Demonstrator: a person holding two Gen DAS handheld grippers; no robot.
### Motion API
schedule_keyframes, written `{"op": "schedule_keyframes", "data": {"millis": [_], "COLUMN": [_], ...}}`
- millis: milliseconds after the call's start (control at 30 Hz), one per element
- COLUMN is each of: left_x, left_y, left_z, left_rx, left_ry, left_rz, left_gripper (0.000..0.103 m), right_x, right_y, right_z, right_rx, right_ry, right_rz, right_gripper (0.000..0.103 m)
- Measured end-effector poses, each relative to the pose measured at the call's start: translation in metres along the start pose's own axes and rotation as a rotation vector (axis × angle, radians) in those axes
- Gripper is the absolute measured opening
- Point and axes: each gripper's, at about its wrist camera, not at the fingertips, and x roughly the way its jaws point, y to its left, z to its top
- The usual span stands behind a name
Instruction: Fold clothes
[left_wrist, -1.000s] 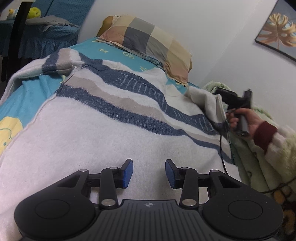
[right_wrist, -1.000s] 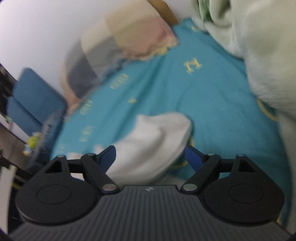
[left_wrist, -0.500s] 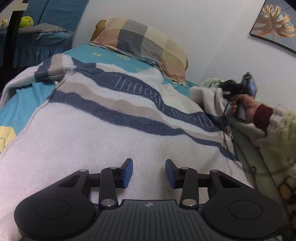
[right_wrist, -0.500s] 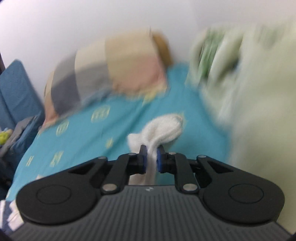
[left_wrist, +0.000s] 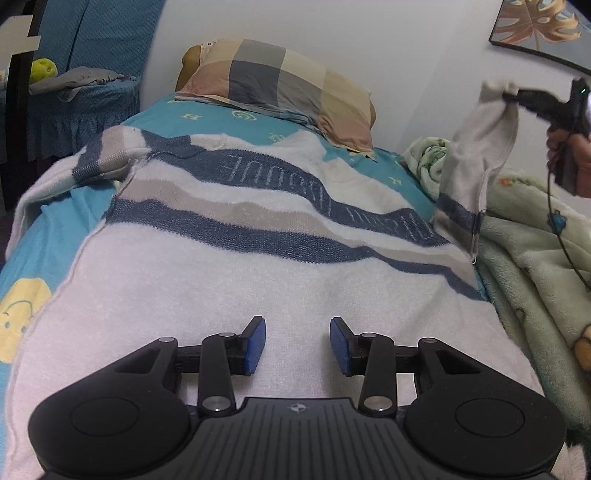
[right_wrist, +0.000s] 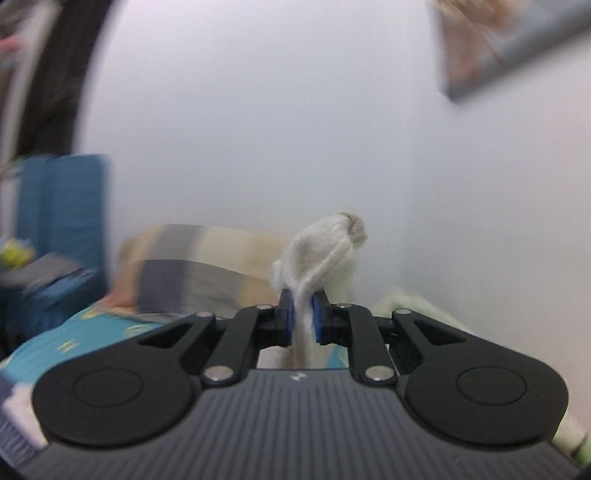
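A white sweater (left_wrist: 258, 229) with navy and beige stripes lies spread flat on the bed. My left gripper (left_wrist: 297, 341) is open and empty, low over the sweater's near hem. My right gripper (right_wrist: 303, 314) is shut on the cuff of the right sleeve (right_wrist: 325, 243). In the left wrist view the right gripper (left_wrist: 508, 96) holds that sleeve (left_wrist: 476, 155) lifted high above the bed at the far right, the sleeve hanging down to the sweater's shoulder. The left sleeve (left_wrist: 107, 155) lies folded at the far left.
A checked pillow (left_wrist: 280, 92) lies at the head of the teal bedsheet (left_wrist: 44, 221). A pale green blanket (left_wrist: 532, 258) is heaped along the right side. A blue covered chair (left_wrist: 85, 92) stands at the back left. A framed picture (left_wrist: 539, 26) hangs on the wall.
My right gripper closed on the right sleeve's cuff and raised it well above the bed. My left gripper has stayed open over the hem.
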Motion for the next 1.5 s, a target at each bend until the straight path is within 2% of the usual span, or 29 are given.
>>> {"op": "schedule_keyframes", "data": {"millis": [133, 233, 300, 400, 567, 633, 700, 767, 833, 900, 967, 1067, 1167, 1300, 1367, 1500], "left_x": [-0.010, -0.020, -0.027, -0.041, -0.062, -0.066, -0.065, -0.062, -0.055, -0.047, -0.038, -0.028, -0.020, -0.010, -0.005, 0.007], "left_y": [-0.002, -0.002, -0.001, 0.007, 0.031, 0.039, 0.042, 0.043, 0.043, 0.043, 0.046, 0.051, 0.053, 0.054, 0.055, 0.056], "left_z": [0.004, 0.009, 0.013, 0.019, 0.029, 0.030, 0.028, 0.026, 0.022, 0.019, 0.015, 0.011, 0.007, 0.006, 0.007, 0.008], "left_rx": [0.019, 0.029, 0.030, 0.003, -0.124, -0.176, -0.212, -0.243, -0.267, -0.290, -0.322, -0.375, -0.416, -0.466, -0.484, -0.518], "left_ry": [0.008, 0.002, -0.008, -0.035, -0.091, -0.105, -0.105, -0.099, -0.088, -0.077, -0.067, -0.046, -0.033, -0.022, -0.016, -0.005], "left_rz": [0.024, 0.038, 0.048, 0.054, -0.012, -0.064, -0.117, -0.161, -0.185, -0.197, -0.212, -0.238, -0.271, -0.307, -0.320, -0.345], "left_gripper": [0.042, 0.042, 0.043, 0.043, 0.045, 0.046, 0.048, 0.050, 0.052, 0.054, 0.057, 0.058, 0.061, 0.067, 0.068, 0.069], "right_x": [-0.055, -0.096, -0.125, -0.159, -0.206, -0.219, -0.223, -0.222, -0.221, -0.226, -0.232, -0.223, -0.192, -0.119, -0.097, -0.065], "right_y": [0.089, 0.156, 0.197, 0.254, 0.321, 0.338, 0.337, 0.328, 0.316, 0.296, 0.268, 0.227, 0.172, 0.105, 0.082, 0.062], "right_z": [-0.001, -0.023, -0.050, -0.096, -0.174, -0.192, -0.196, -0.189, -0.178, -0.168, -0.156, -0.139, -0.138, -0.186, -0.217, -0.257], "right_rx": [-0.216, -0.324, -0.376, -0.451, -0.561, -0.609, -0.582, -0.508, -0.430, -0.313, -0.144, 0.140, 0.457, 0.870, 1.004, 1.159], "right_ry": [-0.086, -0.098, -0.084, 0.015, 0.246, 0.297, 0.302, 0.340, 0.391, 0.437, 0.457, 0.459, 0.430, 0.541, 0.572, 0.539], "right_rz": [0.167, 0.288, 0.365, 0.458, 0.567, 0.542, 0.518, 0.524, 0.528, 0.528, 0.524, 0.512, 0.409, 0.227, 0.163, 0.163], "right_gripper": [0.014, 0.014, 0.014, 0.014, 0.014, 0.016, 0.016, 0.018, 0.035, 0.068, 0.075, 0.075, 0.078, 0.079, 0.080, 0.081]}}
